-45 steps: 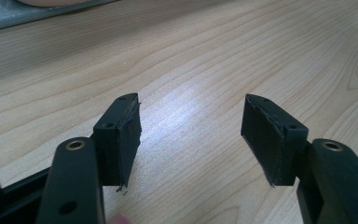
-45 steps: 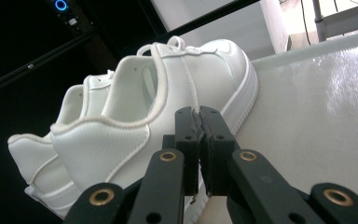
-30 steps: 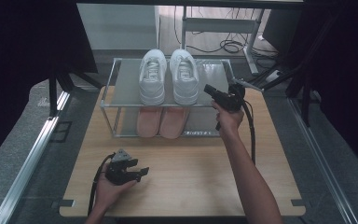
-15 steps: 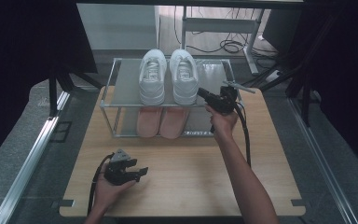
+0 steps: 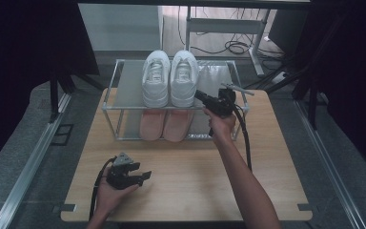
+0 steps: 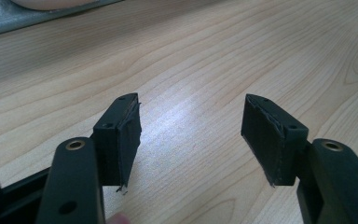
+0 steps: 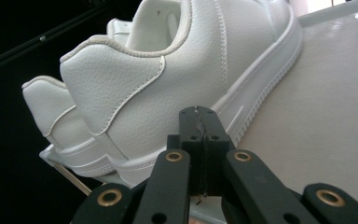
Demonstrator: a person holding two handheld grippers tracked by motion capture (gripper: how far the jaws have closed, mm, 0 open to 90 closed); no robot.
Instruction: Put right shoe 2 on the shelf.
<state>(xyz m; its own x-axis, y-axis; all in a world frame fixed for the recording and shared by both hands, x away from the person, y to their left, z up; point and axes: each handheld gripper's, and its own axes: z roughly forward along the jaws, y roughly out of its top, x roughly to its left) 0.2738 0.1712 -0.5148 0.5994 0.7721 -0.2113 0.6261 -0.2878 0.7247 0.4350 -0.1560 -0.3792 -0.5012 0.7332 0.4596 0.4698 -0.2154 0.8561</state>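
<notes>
So the right gripper (image 5: pixel 201 95) is sitting at the centre of the high view, right up against the heel corner of the right-hand white shoe (image 5: pixel 183 78). Its jaws are clenched flat together with nothing between them, which you can see clearly in the right gripper view, where the closed tips (image 7: pixel 199 116) point at the shoe's (image 7: pixel 186 79) heel and sole edge. My guess is that a closed claw makes a decent poker, so this looks like a nudge to square the shoe up rather than a grab.

The white pair sits side by side on the top shelf of the rack (image 5: pixel 219 78), upper middle of the frame, toes pointing away. A pink pair (image 5: pixel 164 125) is tucked underneath on the lower level. One pair per level, heels facing the person, makes them easy to reach.

The left gripper (image 5: pixel 140 175) is parked on the table (image 5: pixel 267 191) at lower left, jaws released and wide apart over bare wood (image 6: pixel 191 116), holding nothing. It looks like it's just waiting out of the way while the other one works.
</notes>
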